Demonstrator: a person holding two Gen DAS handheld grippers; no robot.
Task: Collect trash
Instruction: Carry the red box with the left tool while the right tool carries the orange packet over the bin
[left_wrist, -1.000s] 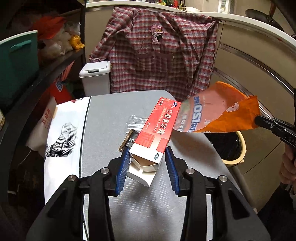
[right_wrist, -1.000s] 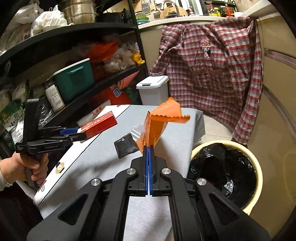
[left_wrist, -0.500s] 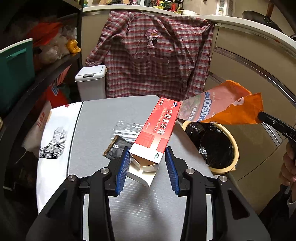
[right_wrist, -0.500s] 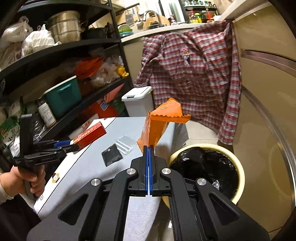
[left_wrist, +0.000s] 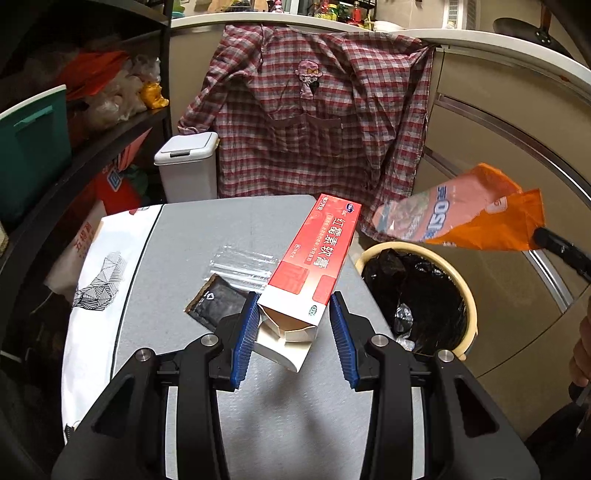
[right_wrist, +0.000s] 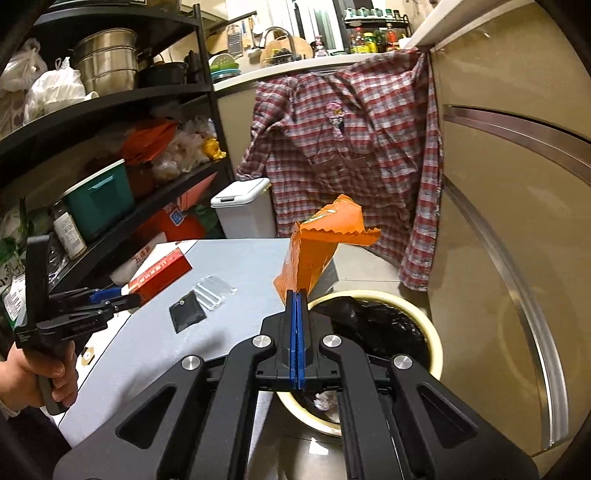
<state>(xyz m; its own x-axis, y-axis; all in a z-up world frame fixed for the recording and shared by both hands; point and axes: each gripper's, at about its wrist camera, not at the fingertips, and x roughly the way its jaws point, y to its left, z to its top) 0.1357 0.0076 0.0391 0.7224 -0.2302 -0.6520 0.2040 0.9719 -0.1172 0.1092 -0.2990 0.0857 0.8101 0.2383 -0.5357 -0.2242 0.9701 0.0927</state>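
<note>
Orange bag (right_wrist: 321, 243) is pinched at one corner by the right gripper (right_wrist: 297, 295), its fingers pressed together on the film, and it hangs near the rim of the bin (left_wrist: 466, 299) beside the tabletop (left_wrist: 207, 221). The left gripper (left_wrist: 293, 325) holds a red box (left_wrist: 317, 254) by its open end, above the tabletop. For a clean drop, I would carry each piece fully over the black liner before letting go; the light bag may drift. A dark sachet (left_wrist: 218, 306) and clear wrap (left_wrist: 240, 266) lie on the tabletop, not yet collected.
</note>
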